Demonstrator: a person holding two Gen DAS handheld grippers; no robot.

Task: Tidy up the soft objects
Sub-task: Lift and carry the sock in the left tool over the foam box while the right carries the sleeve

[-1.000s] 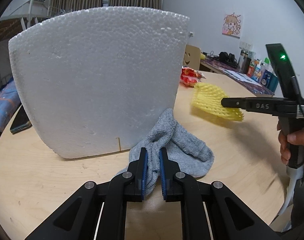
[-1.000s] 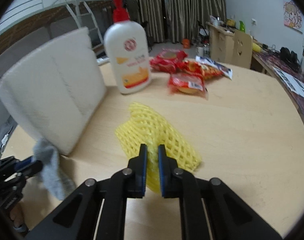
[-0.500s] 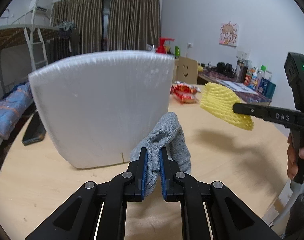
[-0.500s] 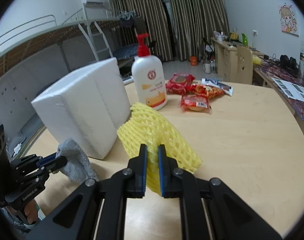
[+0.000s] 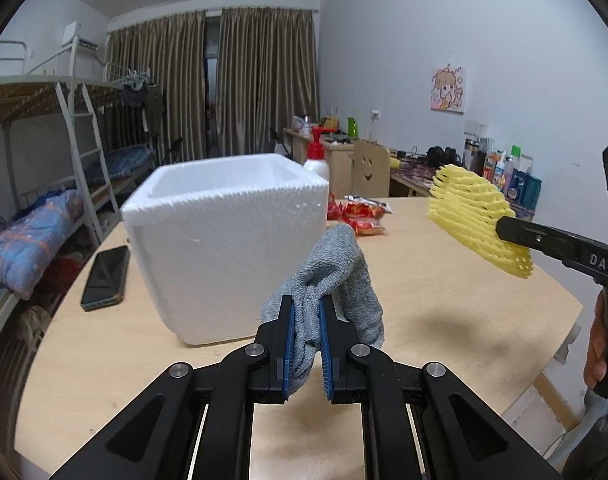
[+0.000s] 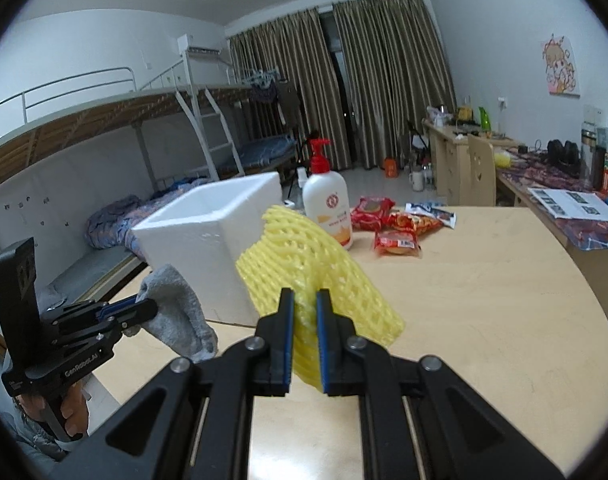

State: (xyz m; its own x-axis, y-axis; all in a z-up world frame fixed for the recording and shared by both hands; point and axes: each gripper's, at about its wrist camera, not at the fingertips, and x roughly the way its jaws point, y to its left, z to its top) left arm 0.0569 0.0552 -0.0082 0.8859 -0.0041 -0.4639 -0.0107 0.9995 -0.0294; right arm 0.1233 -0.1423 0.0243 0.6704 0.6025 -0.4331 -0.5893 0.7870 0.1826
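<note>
The left gripper (image 5: 306, 320) pinches a grey sock (image 5: 328, 276) above the table (image 5: 444, 292) beside the foam box (image 5: 228, 240), a phone (image 5: 106, 276) showing only here, while the right gripper (image 6: 305, 316) clamps yellow foam netting (image 6: 304, 264), its view alone revealing the whole lotion bottle (image 6: 328, 204)

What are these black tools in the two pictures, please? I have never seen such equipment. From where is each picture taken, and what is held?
No robot here: a person holds one hand tool in each hand, each ending in a two-finger gripper with a camera looking along the fingers. One picture comes from the left gripper, shut on a grey sock. The other comes from the right gripper, shut on a yellow foam net. Both soft things are in the air above the wooden table. On the table stand a white foam box and a lotion bottle, with snack packets and a phone.
</note>
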